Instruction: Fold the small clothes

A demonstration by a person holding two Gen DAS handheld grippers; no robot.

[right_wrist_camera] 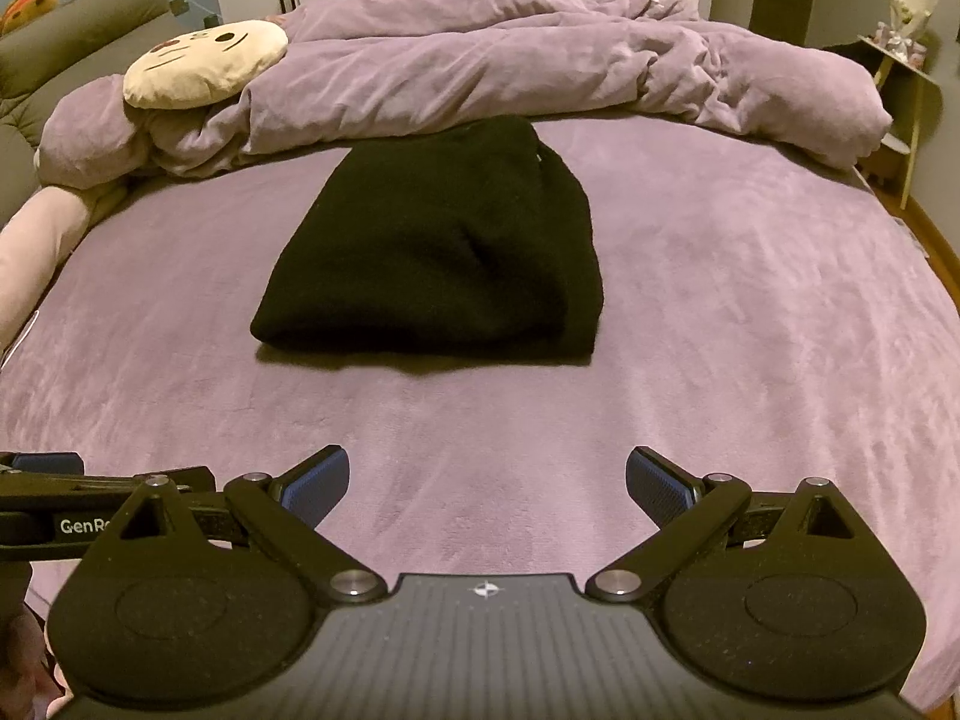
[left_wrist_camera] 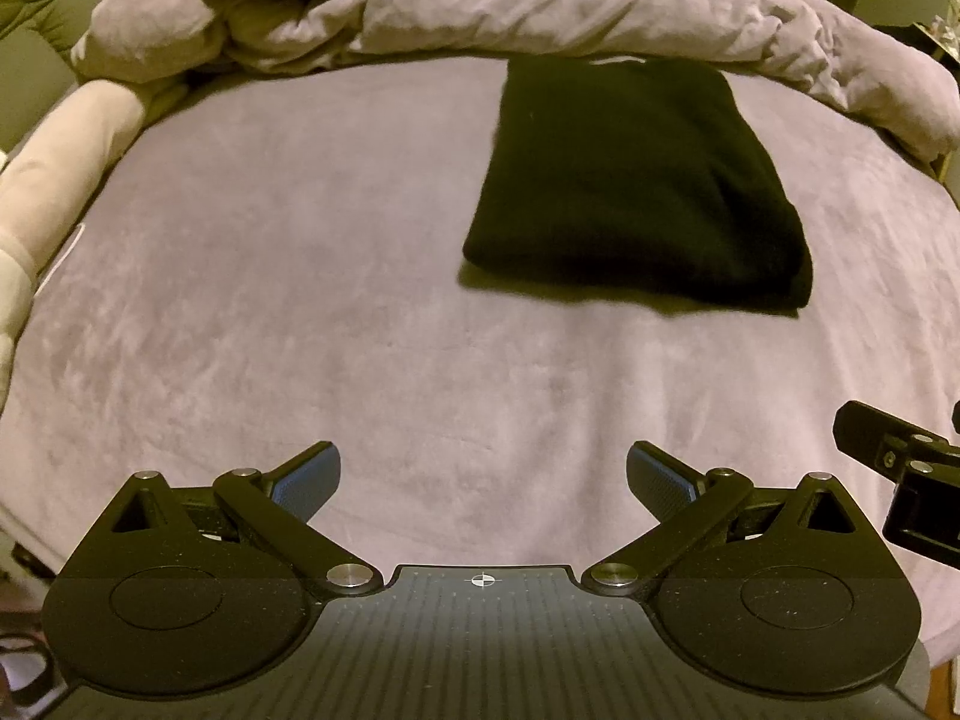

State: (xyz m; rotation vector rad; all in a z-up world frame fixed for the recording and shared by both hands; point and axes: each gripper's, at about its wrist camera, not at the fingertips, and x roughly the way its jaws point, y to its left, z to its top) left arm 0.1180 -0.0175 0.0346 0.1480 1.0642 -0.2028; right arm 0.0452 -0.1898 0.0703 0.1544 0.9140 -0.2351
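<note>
Black garment [right_wrist_camera: 438, 252] folded on bed [right_wrist_camera: 720, 330] — both grippers' fingers [left_wrist_camera: 309, 480] [right_wrist_camera: 318, 483] spread, empty.

Each tool [left_wrist_camera: 483, 480] [right_wrist_camera: 487, 480] is matte black with blue ribbed pads [right_wrist_camera: 318, 483]; silver screws; white crosshair mark.

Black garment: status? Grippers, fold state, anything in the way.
Left gripper open, empty. Right gripper open, empty. Black garment lies folded on the purple bedsheet, untouched. Rumpled duvet behind it; nothing between grippers and garment.
</note>
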